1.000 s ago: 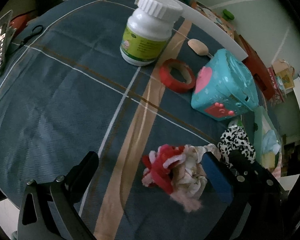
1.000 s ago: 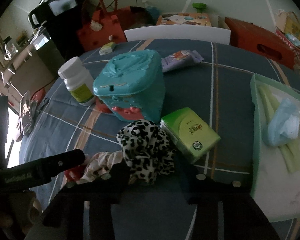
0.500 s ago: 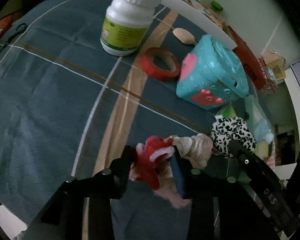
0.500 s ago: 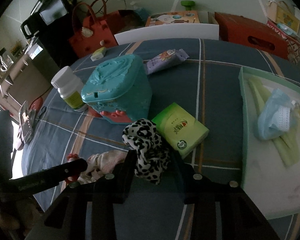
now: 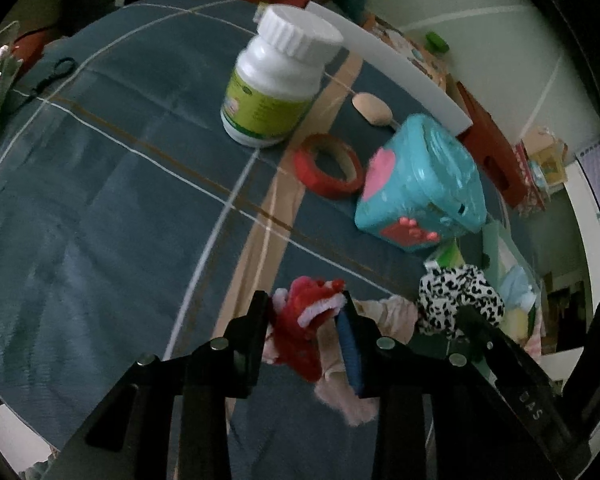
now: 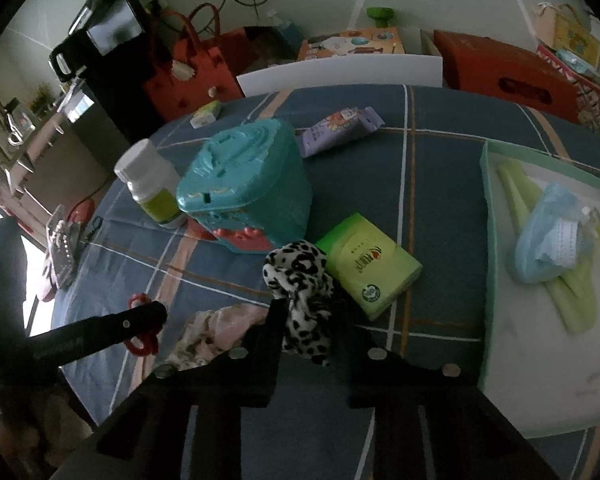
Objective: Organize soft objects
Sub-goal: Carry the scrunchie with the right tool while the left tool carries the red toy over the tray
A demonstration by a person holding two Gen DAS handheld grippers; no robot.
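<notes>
My left gripper (image 5: pixel 304 312) is shut on a red and white fluffy scrunchie (image 5: pixel 304 320), lifted a little above the blue plaid cloth. A pink floral scrunchie (image 5: pixel 384 312) lies just right of it. My right gripper (image 6: pixel 312 316) is shut on a black and white leopard scrunchie (image 6: pixel 304 280), which also shows in the left wrist view (image 5: pixel 456 300). A pale green tray (image 6: pixel 488 240) at the right holds a light blue soft item (image 6: pixel 548 240) and green foam strips (image 6: pixel 572 300).
A white pill bottle (image 5: pixel 276 80), a red tape roll (image 5: pixel 328 166) and a teal toy box (image 5: pixel 424 192) stand on the cloth ahead. A green tissue pack (image 6: pixel 368 264) lies beside the leopard scrunchie. A purple packet (image 6: pixel 340 130) lies farther back.
My left gripper closed on the red scrunchie and raised it. My right gripper closed on the leopard scrunchie and lifted it slightly.
</notes>
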